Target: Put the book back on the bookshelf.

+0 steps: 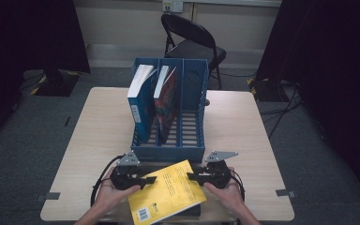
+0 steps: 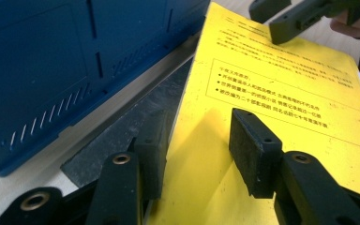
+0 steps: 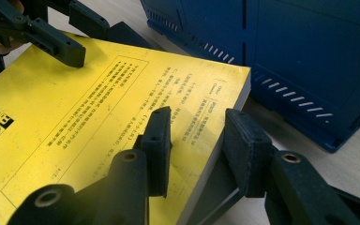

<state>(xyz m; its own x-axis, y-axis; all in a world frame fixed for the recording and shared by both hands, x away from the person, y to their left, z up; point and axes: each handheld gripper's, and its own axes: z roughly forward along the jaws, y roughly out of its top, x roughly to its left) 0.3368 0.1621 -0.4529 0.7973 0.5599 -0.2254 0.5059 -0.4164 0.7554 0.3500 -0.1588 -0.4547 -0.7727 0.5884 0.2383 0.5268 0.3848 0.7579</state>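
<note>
Yellow book (image 1: 167, 192) lies flat at the table's (image 1: 243, 126) near edge, just before the blue file rack (image 1: 168, 112), long axis slanting between both hands; left gripper (image 1: 146, 180) and right gripper (image 1: 191, 176) each straddle an opposite edge, jaws apart, not visibly pinching; glossy cover, black print, barcode.

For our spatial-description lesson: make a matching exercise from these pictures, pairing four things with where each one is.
Things:
1. yellow book
2. blue-covered book
3. red-covered book
4. folding chair

Places:
A. behind the table, on the floor
B. left compartment of the blue file rack
C. near table edge, between the left gripper and the right gripper
D. middle compartment of the rack

Pairs: 1-C, 2-B, 3-D, 4-A
</note>
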